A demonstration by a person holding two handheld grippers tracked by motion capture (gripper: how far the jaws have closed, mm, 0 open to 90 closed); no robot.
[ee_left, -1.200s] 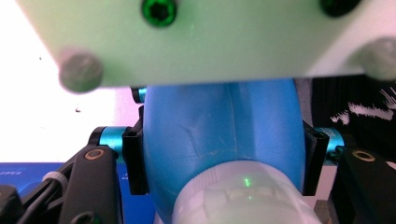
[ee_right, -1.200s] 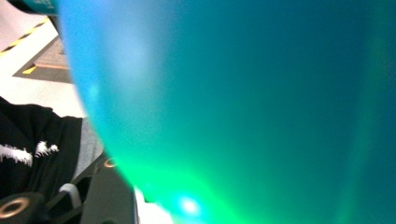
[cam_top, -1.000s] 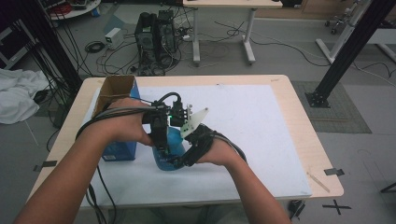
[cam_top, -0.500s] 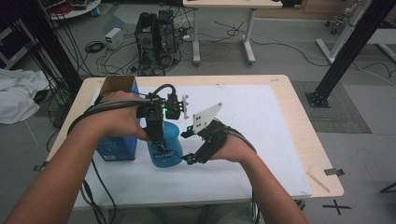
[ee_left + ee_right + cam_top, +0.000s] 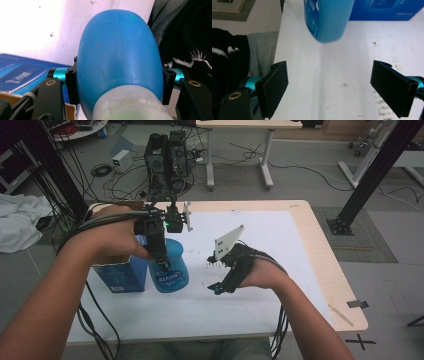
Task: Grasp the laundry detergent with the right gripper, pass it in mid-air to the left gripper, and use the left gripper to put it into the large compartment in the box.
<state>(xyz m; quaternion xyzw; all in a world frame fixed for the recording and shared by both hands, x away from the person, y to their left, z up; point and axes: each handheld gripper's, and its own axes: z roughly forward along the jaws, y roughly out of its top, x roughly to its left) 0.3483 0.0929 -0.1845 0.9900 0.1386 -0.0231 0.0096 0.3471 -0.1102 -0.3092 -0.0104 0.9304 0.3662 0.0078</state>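
- The left tongs (image 5: 161, 261) are seen pinching a blue bottle (image 5: 169, 270) from above; in the left gripper view the two black jaws are pressed against opposite sides of the bottle's body (image 5: 117, 57), with its pale neck nearest the camera.
- The blue bottle is held upright near the left part of the white tabletop (image 5: 280, 250), just beside a blue box (image 5: 120, 277) (whether the bottle's base touches the surface cannot be told from the high view).
- In the right gripper view the bottle's lower end (image 5: 327, 20) is seen at the top, with the blue box (image 5: 387, 10) behind it.
- The right tongs (image 5: 214, 272) are held just above the tabletop, to the right of the bottle and apart from it; the jaws are spread wide and nothing is held between them, as the right gripper view (image 5: 329, 92) shows.
- A grey three-cornered plate (image 5: 229, 241) is carried on top of the right tongs.
- Small dark specks are scattered on the white surface (image 5: 342, 85).
- Beyond the tabletop, a computer tower (image 5: 167, 157) and loose cables are seen on the floor.
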